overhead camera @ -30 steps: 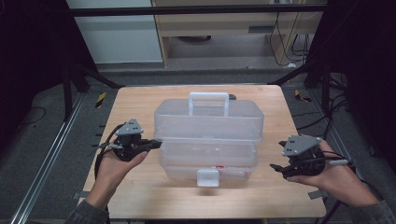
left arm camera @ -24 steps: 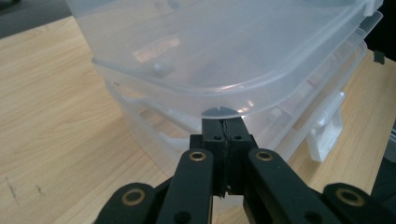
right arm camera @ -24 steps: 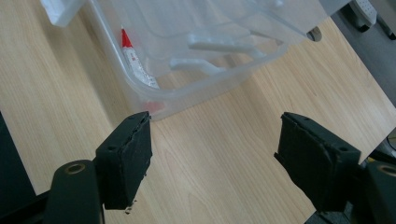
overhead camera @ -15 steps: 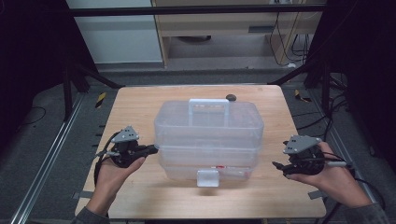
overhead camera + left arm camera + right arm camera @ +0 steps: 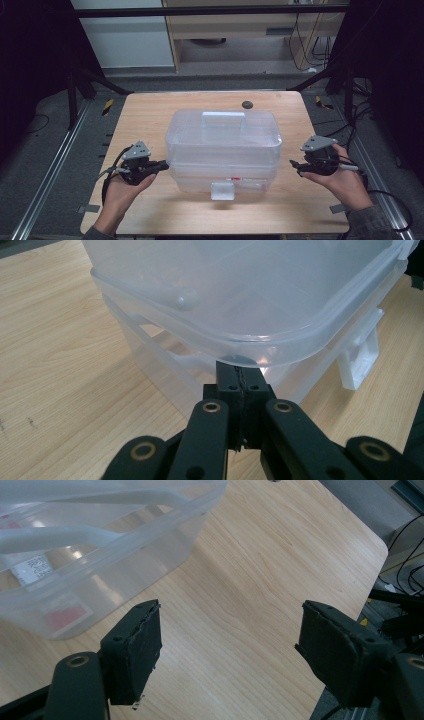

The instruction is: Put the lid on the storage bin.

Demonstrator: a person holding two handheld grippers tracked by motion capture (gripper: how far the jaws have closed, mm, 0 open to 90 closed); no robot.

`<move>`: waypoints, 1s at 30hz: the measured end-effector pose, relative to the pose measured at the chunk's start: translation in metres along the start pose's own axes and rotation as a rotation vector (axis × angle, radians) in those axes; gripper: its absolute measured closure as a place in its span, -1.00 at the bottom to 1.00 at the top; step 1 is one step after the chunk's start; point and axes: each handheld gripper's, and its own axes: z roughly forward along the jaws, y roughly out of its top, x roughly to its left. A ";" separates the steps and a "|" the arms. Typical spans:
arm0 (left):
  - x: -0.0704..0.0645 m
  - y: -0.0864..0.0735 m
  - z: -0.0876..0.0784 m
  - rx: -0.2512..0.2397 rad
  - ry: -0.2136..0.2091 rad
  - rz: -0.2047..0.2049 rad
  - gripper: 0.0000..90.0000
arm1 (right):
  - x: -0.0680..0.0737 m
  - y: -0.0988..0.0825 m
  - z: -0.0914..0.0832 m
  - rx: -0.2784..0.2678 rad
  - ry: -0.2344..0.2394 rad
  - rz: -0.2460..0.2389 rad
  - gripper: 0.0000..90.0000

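Observation:
A clear plastic storage box [image 5: 223, 145] with a carry handle [image 5: 223, 119] on its lid and a white front latch [image 5: 222, 190] stands in the middle of the wooden table [image 5: 150, 110]. My left gripper [image 5: 162, 164] is shut, its tips right at the box's left side under the lid rim. In the left gripper view the closed gripper [image 5: 239, 374] sits just below the lid's edge [image 5: 280, 347]. My right gripper [image 5: 294, 167] hovers a little off the box's right side, open. In the right gripper view its pads [image 5: 137, 647] stand wide apart over bare wood, the box [image 5: 75, 565] off to the left.
A small dark round spot [image 5: 246, 104] lies on the table behind the box. A cabinet and cables stand beyond the far edge. Metal rails run along both sides of the table. Bare wood shows in front of the box and to each side.
Both hands have sunk a little toward the table. The right gripper has drifted slightly, staying open beside the box. The left gripper's shut tips stay at the box's left side.

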 end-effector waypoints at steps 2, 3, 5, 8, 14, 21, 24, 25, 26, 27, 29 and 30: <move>0.000 -0.001 0.000 0.003 0.000 0.000 1.00 | -0.002 0.000 0.003 -0.005 -0.006 0.007 -0.45; 0.001 -0.002 -0.001 0.007 0.005 0.004 1.00 | -0.003 0.000 0.004 -0.002 -0.008 0.013 -0.45; 0.005 -0.004 -0.004 0.011 0.034 0.014 1.00 | -0.004 -0.002 0.007 -0.005 -0.014 0.024 -0.46; 0.023 -0.011 -0.009 0.016 0.121 0.002 1.00 | -0.006 -0.005 0.011 -0.016 -0.027 0.051 -0.47; 0.062 -0.028 0.007 0.095 0.271 -0.011 1.00 | -0.010 -0.014 0.032 -0.041 -0.049 0.134 -0.53; 0.085 -0.035 0.032 0.109 0.277 -0.060 1.00 | -0.016 -0.025 0.061 -0.031 -0.071 0.212 -0.54; 0.091 -0.036 0.042 0.124 0.275 -0.069 1.00 | -0.019 -0.031 0.070 -0.030 -0.065 0.244 -0.56; 0.092 -0.036 0.044 0.127 0.273 -0.075 1.00 | -0.019 -0.032 0.073 -0.021 -0.064 0.244 -0.57; 0.094 -0.036 0.048 0.140 0.270 -0.074 1.00 | -0.020 -0.033 0.075 -0.016 -0.066 0.246 -0.57; 0.096 -0.037 0.051 0.151 0.273 -0.073 1.00 | -0.020 -0.034 0.078 -0.010 -0.064 0.248 -0.57; 0.099 -0.038 0.058 0.170 0.265 -0.078 1.00 | -0.020 -0.035 0.084 0.001 -0.058 0.252 -0.59; 0.100 -0.038 0.060 0.175 0.264 -0.082 1.00 | -0.021 -0.035 0.086 0.005 -0.056 0.253 -0.59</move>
